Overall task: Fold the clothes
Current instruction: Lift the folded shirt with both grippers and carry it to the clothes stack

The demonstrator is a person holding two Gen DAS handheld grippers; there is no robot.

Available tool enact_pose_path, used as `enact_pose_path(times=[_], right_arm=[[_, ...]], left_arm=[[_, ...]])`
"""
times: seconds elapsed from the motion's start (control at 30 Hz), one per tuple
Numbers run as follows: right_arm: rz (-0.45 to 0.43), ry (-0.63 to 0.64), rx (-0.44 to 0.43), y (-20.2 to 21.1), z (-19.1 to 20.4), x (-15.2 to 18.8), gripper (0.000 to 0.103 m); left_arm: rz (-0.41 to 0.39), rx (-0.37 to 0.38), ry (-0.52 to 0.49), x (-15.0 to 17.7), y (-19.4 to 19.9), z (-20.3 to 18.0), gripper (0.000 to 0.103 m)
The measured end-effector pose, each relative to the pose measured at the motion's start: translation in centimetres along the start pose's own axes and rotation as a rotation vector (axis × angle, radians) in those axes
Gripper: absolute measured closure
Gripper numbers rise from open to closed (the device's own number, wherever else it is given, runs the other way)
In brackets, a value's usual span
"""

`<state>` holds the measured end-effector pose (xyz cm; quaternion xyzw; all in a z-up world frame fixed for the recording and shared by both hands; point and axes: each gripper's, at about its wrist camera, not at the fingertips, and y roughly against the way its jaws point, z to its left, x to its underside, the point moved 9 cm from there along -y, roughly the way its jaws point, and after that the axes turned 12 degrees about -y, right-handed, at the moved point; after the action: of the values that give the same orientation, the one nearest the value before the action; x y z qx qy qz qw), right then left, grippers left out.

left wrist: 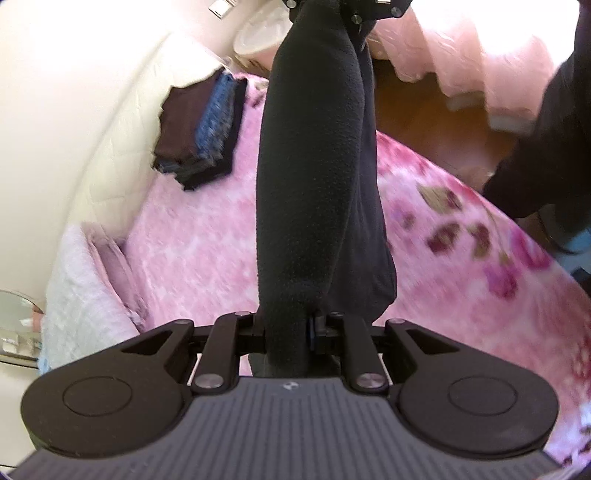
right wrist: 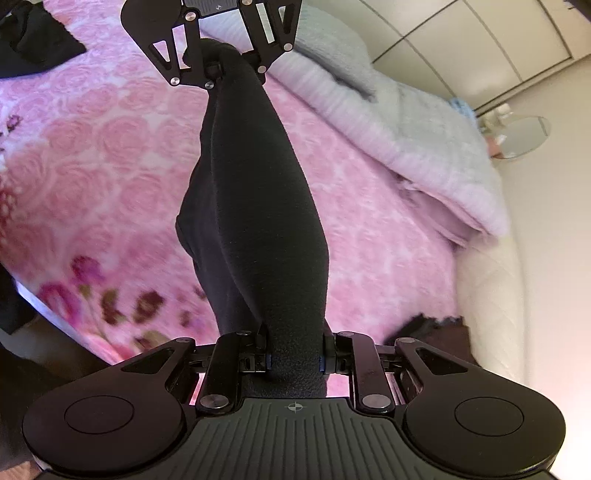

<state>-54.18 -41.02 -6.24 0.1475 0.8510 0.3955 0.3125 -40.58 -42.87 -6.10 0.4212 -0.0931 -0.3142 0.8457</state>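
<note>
A black fleece garment (left wrist: 314,177) hangs stretched in the air between my two grippers, above a bed with a pink floral blanket (left wrist: 192,240). My left gripper (left wrist: 290,332) is shut on one end of it. My right gripper (right wrist: 295,360) is shut on the other end of the same garment (right wrist: 258,206). In the left wrist view the right gripper (left wrist: 351,11) shows at the top, clamping the far end. In the right wrist view the left gripper (right wrist: 218,70) shows at the top on its end.
A stack of folded dark and blue clothes (left wrist: 203,129) lies by the cream headboard (left wrist: 74,110). A white and lilac folded blanket (right wrist: 424,147) lies on the bed. A round glass side table (right wrist: 524,136) stands by the bed. Another black garment (right wrist: 29,40) lies on the pink blanket (right wrist: 92,147).
</note>
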Motion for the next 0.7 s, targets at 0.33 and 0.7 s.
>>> enact_pose_path(times=[0.33,0.7], right_arm=[[-0.016,0.023,0.046,1.4,-14.9,11.8,0.083],[-0.006,0.008,0.064,-0.8,-27.6,18.6,0.083]], left_arm=[[-0.018,-0.059,0.074,-14.7,-6.3,11.8,0.089],[-0.027,-0.075,0.049,-22.1,-13.4,22.6,0.089]])
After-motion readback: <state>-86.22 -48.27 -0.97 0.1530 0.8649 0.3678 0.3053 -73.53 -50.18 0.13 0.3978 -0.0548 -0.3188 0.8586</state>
